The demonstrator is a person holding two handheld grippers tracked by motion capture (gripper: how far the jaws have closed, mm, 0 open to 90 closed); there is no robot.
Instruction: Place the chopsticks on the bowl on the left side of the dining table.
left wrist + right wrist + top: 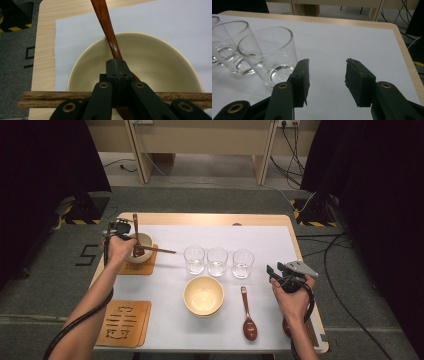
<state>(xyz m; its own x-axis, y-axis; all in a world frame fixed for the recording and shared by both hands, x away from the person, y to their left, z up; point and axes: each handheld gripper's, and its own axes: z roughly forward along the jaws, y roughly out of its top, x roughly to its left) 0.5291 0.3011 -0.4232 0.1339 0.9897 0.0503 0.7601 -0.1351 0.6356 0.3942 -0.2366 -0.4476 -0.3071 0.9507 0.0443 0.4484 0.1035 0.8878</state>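
Observation:
My left gripper (133, 240) is over the small cream bowl (146, 240) at the table's left, shut on a brown wooden spoon (135, 226) that stands in it. In the left gripper view the closed jaws of my left gripper (117, 68) pinch the spoon (105, 22) low on its handle, inside the bowl (160, 57). A pair of wooden chopsticks (45, 98) lies across the bowl's near rim. My right gripper (274, 272) hovers at the right, open with nothing between its jaws; the right gripper view shows it (327, 82) beside the nearest glass (268, 52).
Three glasses (217, 261) stand in a row mid-table. A larger cream bowl (203, 295) sits in front of them, with a second spoon (247, 317) to its right. The small bowl rests on a wooden coaster (145, 268); another coaster (124, 322) lies near the front left.

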